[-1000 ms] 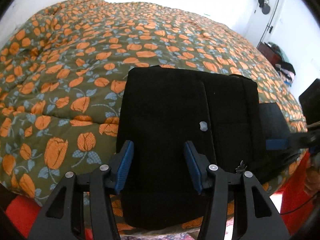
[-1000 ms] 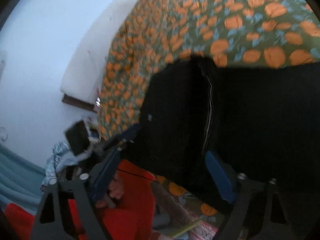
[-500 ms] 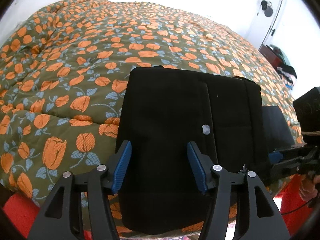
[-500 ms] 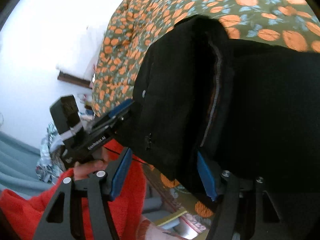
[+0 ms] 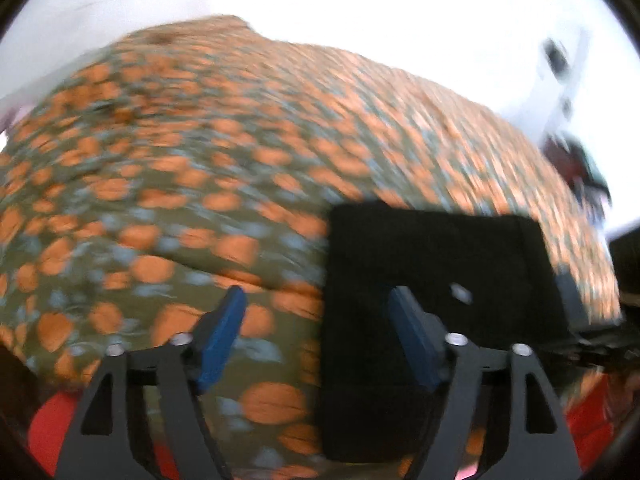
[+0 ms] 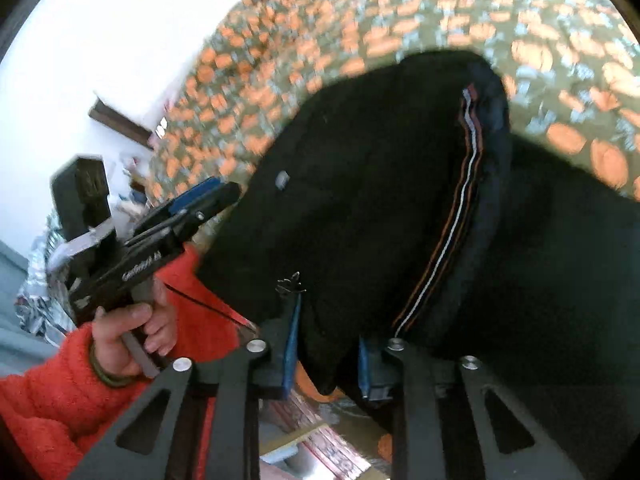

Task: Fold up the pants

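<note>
The black folded pants [image 5: 432, 280] lie on the flowered duvet [image 5: 200, 160] near the bed's front edge. My left gripper [image 5: 316, 320] is open and empty, hovering over the pants' left edge; the view is blurred. My right gripper [image 6: 328, 356] is shut on the near edge of the pants [image 6: 380, 200], with cloth between its blue pads. A striped inner waistband [image 6: 460, 208] shows along a raised fold. The left gripper also shows in the right wrist view [image 6: 196, 204], held by a hand in a red sleeve.
The orange-flowered green duvet [image 6: 440, 8] covers the whole bed. White walls and a white door [image 5: 568, 64] stand behind it. A red-sleeved arm [image 6: 60, 380] and clutter on the floor sit off the bed's front edge.
My left gripper has swung left, so the pants sit further right in its view. My right gripper has closed on the pants' edge and lifted the fold.
</note>
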A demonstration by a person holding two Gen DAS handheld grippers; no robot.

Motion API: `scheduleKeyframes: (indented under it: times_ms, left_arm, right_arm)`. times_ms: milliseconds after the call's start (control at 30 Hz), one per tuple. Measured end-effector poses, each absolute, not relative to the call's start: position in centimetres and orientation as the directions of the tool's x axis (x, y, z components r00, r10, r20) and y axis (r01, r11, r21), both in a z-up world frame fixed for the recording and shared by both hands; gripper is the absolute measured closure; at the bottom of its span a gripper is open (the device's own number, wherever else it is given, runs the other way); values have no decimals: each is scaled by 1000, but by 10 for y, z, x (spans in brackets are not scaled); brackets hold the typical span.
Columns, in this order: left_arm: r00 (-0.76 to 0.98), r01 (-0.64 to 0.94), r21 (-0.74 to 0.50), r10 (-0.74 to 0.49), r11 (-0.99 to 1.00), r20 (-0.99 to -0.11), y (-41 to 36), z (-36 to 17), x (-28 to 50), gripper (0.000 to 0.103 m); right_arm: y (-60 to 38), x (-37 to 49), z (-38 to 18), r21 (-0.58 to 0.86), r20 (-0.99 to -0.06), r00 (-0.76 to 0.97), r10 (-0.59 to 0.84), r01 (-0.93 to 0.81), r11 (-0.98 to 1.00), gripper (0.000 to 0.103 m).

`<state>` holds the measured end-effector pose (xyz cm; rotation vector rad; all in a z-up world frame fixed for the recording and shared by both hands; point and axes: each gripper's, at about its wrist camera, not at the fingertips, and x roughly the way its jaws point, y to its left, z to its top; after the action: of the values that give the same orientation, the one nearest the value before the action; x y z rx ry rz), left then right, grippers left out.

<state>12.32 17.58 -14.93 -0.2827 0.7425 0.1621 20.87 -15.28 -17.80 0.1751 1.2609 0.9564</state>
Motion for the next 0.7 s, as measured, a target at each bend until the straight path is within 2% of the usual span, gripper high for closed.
scheduleKeyframes:
  times_ms: [133,233,467,700]
  left_arm:
    - [707,-372,-293,64,881,-704,219,-159,111,24]
    - [694,-393,-323,47,861,-718,227,-165,112,25]
    - [717,-299,-276,23,913,-697,197,-156,117,25]
    - [712,-223,-231,-4,947,-702,172,-153,121,25]
  right_arm:
    - [-177,210,-140,643,-653,37,757,-501,579,82]
    - [-195,209,-114,655,-621,63,781,-505,562,83]
    - [-255,205,-88,667,-598,115,793,-477,573,83]
    - [-330,206,-105,713,-585,201,785,-335,617,83]
